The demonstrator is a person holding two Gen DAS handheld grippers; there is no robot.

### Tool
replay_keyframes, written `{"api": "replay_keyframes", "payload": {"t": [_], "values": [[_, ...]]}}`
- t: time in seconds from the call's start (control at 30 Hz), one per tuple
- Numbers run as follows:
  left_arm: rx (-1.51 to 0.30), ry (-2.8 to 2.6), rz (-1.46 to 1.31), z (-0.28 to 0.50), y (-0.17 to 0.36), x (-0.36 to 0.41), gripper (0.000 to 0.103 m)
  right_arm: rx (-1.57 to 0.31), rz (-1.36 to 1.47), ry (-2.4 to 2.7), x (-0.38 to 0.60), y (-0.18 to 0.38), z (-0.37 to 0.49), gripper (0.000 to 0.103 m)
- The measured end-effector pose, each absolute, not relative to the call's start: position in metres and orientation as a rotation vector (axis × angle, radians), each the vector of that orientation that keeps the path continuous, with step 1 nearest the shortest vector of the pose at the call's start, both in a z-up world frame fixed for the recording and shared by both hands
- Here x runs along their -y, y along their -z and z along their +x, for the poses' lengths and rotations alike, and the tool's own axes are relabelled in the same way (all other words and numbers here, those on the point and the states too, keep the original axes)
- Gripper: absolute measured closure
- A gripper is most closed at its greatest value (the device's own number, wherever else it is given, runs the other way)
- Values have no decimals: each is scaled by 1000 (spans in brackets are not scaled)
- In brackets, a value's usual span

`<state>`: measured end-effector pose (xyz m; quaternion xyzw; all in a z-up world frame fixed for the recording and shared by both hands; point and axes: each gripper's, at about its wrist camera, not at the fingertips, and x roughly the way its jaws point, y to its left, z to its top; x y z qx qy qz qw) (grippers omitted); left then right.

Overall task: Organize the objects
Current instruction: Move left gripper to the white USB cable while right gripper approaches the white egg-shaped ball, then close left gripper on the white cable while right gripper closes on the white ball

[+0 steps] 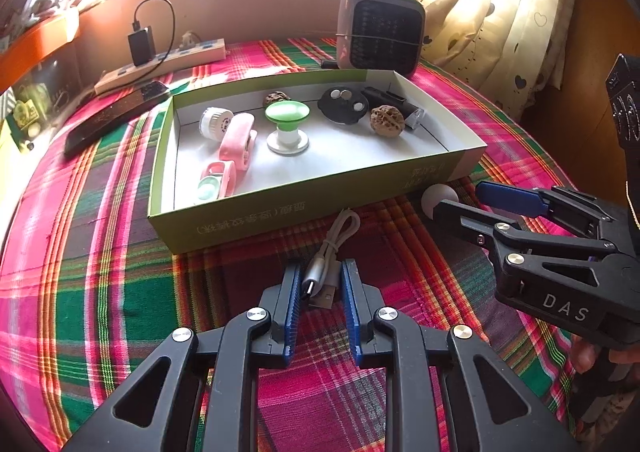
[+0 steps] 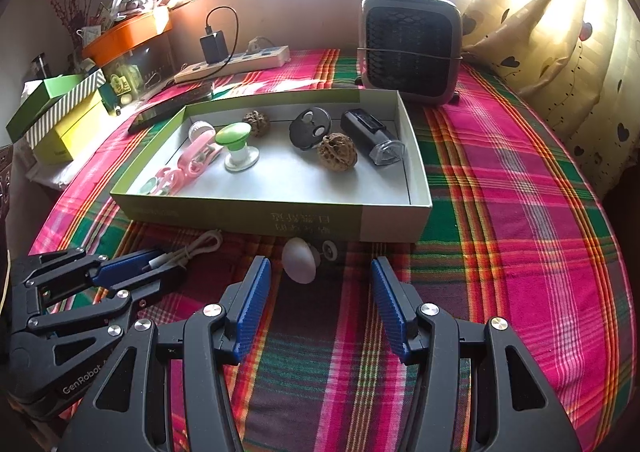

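Plaid cloth point(image 2: 500, 187) in pink, green and orange covers the table under a shallow green-sided box point(image 2: 248, 217). At near left, the left gripper point(image 1: 320, 272) has its blue pads clamped on the plug end of a coiled white USB cable point(image 1: 334, 248), just in front of the box. To the right, the right gripper point(image 2: 320, 268) hangs with jaws apart over a white knob point(image 2: 300, 260) lying against the box's near wall, pads clear of it. Inside the box lie a green-capped knob point(image 2: 234, 137) and a walnut point(image 2: 337, 151).
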<state>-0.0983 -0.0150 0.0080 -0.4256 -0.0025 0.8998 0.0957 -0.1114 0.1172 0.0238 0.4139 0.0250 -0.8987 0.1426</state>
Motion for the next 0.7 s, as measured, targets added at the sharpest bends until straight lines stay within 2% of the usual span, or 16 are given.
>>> {"api": "replay_keyframes", "payload": {"t": [0.7], "values": [[87, -2645, -1248, -99, -7, 23, 84, -119, 1270, 2642, -107, -17, -124, 50]]}}
